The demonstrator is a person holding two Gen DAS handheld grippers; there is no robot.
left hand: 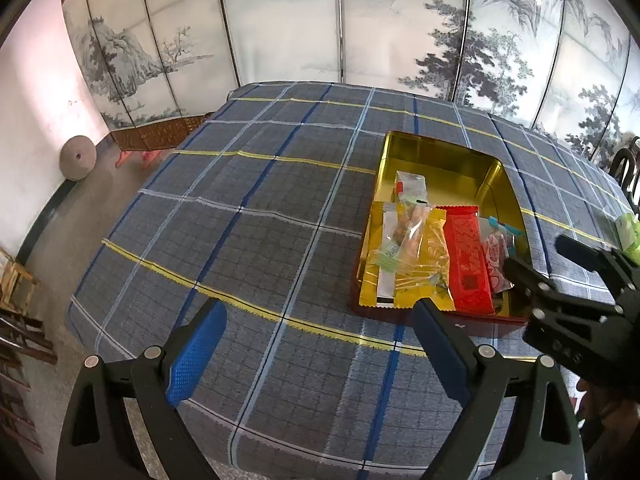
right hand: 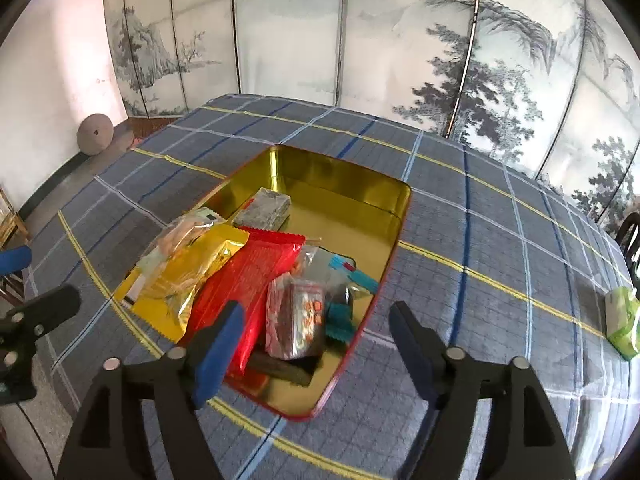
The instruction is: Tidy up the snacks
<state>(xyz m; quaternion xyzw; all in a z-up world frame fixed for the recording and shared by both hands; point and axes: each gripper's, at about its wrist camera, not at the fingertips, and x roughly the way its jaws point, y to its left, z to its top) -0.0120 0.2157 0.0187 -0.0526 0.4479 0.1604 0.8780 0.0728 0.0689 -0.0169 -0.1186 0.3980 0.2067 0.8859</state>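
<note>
Snacks mostly sit in the gold tin (right hand: pixel 352 184) on the checked bench (right hand: pixel 480 248): yellow packet (right hand: pixel 192 272), red packet (right hand: pixel 248 276), clear-wrapped biscuits (right hand: pixel 184 232), small red-print pouch (right hand: pixel 296 320). One green packet (right hand: pixel 622 320) lies well apart near the bench's right edge, so I judge that one is left. My right claw (right hand: pixel 316 340) hangs spread over the tin's near end, angled down, gripping nothing. My left claw (left hand: pixel 320 344) is spread wide over bare cloth beside the tin, also empty.

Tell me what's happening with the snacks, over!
Both hand-held grippers open, empty: left, right. Most snacks piled in gold tin. Green packet alone on tablecloth, far right. Nothing in the way.
</note>
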